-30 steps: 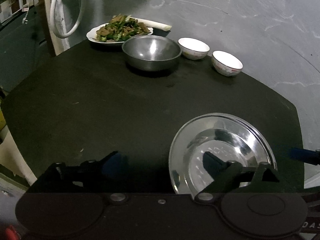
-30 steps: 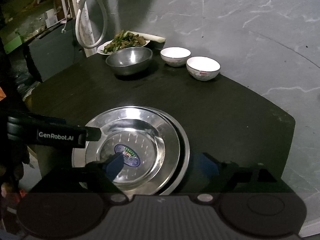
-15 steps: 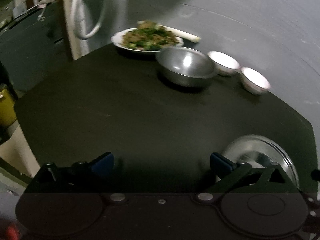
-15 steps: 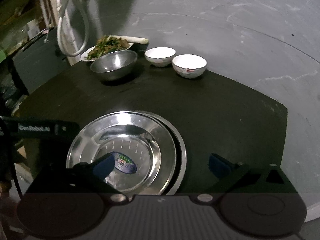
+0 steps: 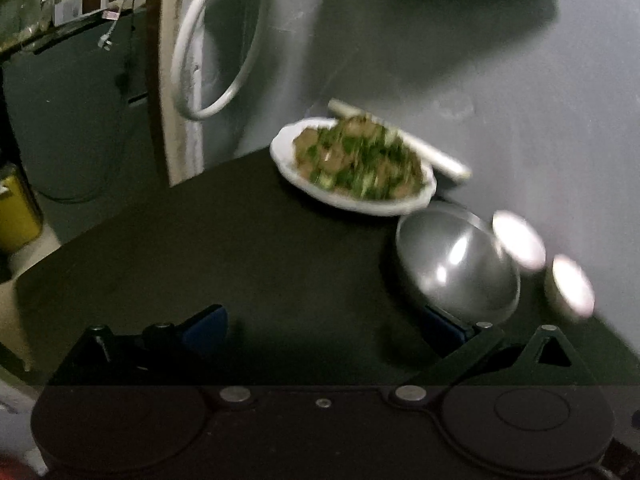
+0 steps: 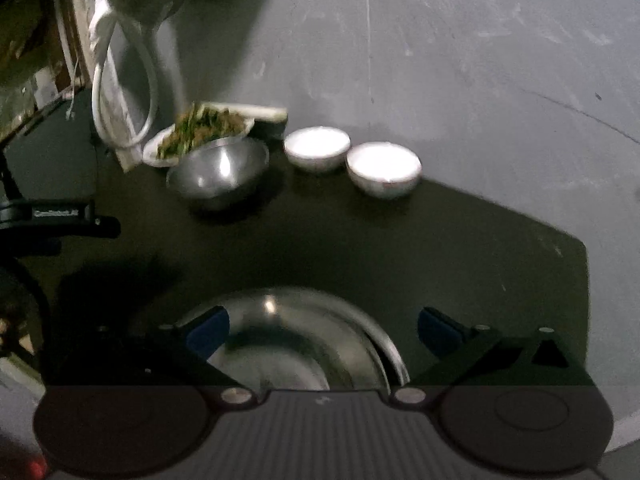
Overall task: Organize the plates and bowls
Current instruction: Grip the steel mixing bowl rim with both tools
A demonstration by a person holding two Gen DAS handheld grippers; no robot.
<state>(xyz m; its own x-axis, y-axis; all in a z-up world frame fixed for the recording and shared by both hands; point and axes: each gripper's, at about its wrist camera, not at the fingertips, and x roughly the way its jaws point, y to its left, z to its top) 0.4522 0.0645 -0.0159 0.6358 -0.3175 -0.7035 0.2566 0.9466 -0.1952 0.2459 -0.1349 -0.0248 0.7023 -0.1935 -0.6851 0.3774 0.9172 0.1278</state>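
Stacked steel plates [image 6: 296, 340] lie on the dark table [image 6: 400, 248] at its near edge, just under my open, empty right gripper [image 6: 322, 330]. A steel bowl [image 6: 218, 172] stands at the back beside two white bowls [image 6: 316, 148] [image 6: 384, 168] and a white plate of greens and meat [image 6: 200, 132]. My left gripper [image 5: 324, 328] is open and empty over bare table; its right finger is close to the steel bowl [image 5: 456, 264]. The food plate [image 5: 352, 164] and the white bowls [image 5: 518, 238] [image 5: 572, 286] show blurred there.
A white hose loop [image 5: 212, 52] hangs on a post at the table's far left corner. A yellow container [image 5: 16, 208] stands on the floor at left. Grey floor [image 6: 480, 60] surrounds the table. The left gripper's body [image 6: 60, 216] shows at left in the right wrist view.
My left gripper has swung left and forward, away from the steel plates toward the steel bowl and food plate. My right gripper has drawn back slightly over the plates. Both stay open.
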